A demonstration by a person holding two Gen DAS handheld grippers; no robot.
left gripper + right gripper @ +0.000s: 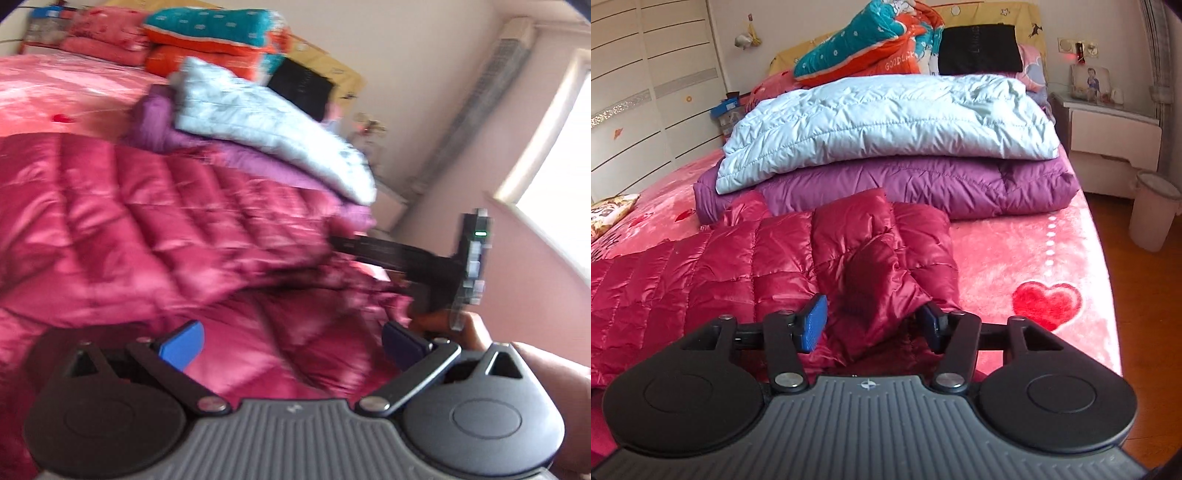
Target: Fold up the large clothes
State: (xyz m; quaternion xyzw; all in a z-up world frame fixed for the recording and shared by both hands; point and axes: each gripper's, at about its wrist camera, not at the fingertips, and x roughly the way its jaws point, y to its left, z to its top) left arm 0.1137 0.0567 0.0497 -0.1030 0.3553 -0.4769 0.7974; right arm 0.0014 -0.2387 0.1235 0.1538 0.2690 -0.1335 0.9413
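A shiny crimson quilted down jacket (pixel 738 258) lies spread on the pink bed, its sleeve end (pixel 879 295) bunched near the right side. My right gripper (pixel 873 326) is open, its blue pads either side of that sleeve end, and I cannot tell if they touch it. My left gripper (pixel 291 345) is open just above the same jacket (pixel 147 221), in a blurred, tilted view. The right gripper's body (pixel 443 266) shows at the jacket's right edge in the left wrist view.
A folded pale blue jacket (pixel 886 122) sits on a folded purple one (pixel 923 184) behind the crimson jacket. Quilts and pillows (pixel 871 44) are piled at the headboard. The bed's right edge (pixel 1108 280), a nightstand (pixel 1108 125) and a bin (pixel 1152 210) lie to the right.
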